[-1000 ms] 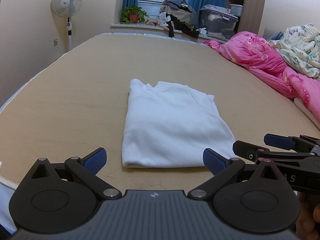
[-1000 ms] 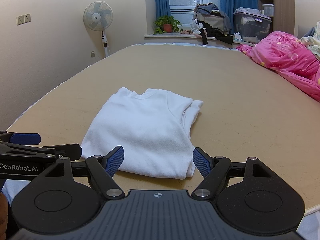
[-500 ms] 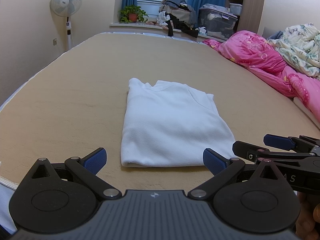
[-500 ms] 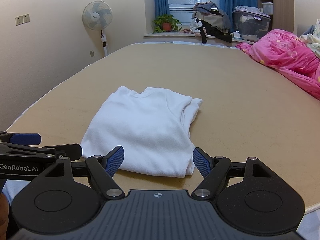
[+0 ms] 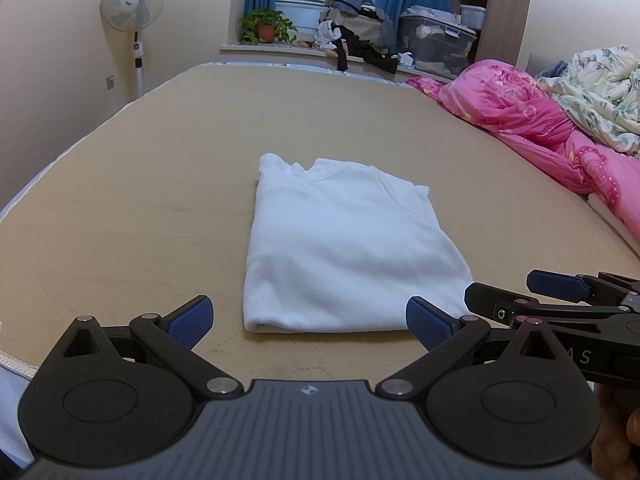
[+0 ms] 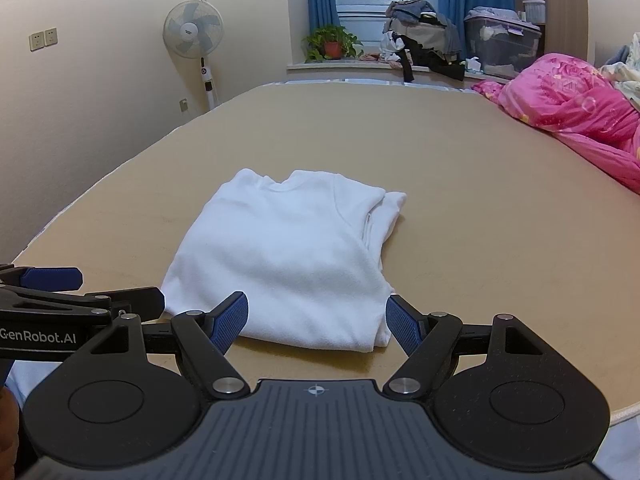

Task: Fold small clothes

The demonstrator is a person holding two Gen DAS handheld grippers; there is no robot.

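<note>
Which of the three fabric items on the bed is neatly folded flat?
The white shirt, lying flat on the tan mattress before both open grippers. The pink quilt and the floral quilt lie bunched at the right edge.

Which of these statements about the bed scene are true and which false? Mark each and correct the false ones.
1. The white shirt lies folded on the tan mattress. True.
2. The left gripper is clamped on the shirt. False: it is open and holds nothing.
3. The right gripper is open, just short of the shirt's near edge. True.
4. The pink quilt covers the shirt. False: it lies apart, at the right side of the bed.
5. A standing fan is by the wall. True.
</note>
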